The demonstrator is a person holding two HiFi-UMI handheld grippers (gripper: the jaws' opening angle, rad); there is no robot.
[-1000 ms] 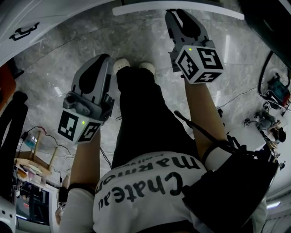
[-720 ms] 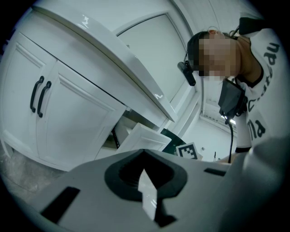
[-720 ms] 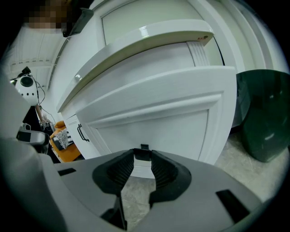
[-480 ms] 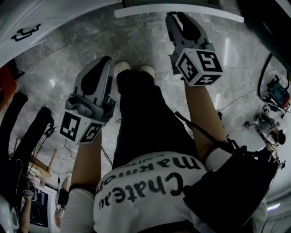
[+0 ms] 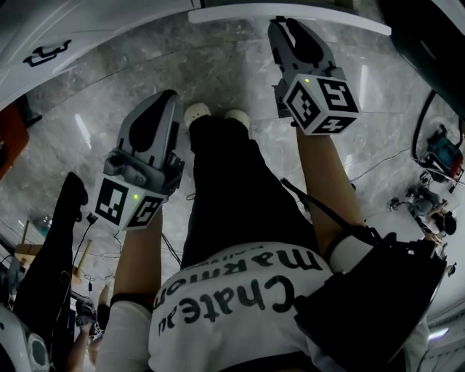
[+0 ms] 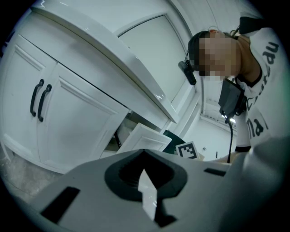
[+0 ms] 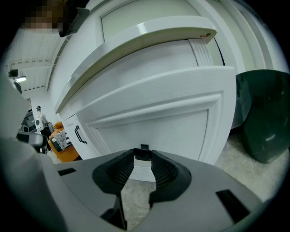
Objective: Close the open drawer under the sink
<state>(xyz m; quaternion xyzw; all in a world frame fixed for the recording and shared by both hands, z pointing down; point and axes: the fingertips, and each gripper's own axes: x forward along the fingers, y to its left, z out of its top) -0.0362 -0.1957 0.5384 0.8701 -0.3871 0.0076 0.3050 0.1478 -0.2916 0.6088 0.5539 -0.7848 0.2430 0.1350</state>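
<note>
The open drawer (image 7: pixel 149 122) is white with a panelled front and juts out from under the countertop. Its top edge (image 5: pixel 290 14) runs across the top of the head view, and it also shows beyond the left jaws as the tilted white drawer (image 6: pixel 144 138). My right gripper (image 7: pixel 143 156) points at the drawer front, open, with a small black handle (image 7: pixel 144 147) just past its tips. That right gripper (image 5: pixel 285 27) is close under the drawer edge. My left gripper (image 6: pixel 145 156) is shut, empty and away from the drawer. It hangs as the left gripper (image 5: pixel 163 103) over the floor, beside my legs.
Closed white cabinet doors with black handles (image 6: pixel 38 99) stand left of the drawer, under the countertop (image 6: pixel 113 59). A dark green bin (image 7: pixel 265 118) sits on the floor right of the drawer. Cables and gear (image 5: pixel 436 145) lie at the right, and a black shape (image 5: pixel 51 254) at the left.
Both grippers stay almost where they were. At the left edge of the head view the black shape has shifted, now covering the wooden stool.
</note>
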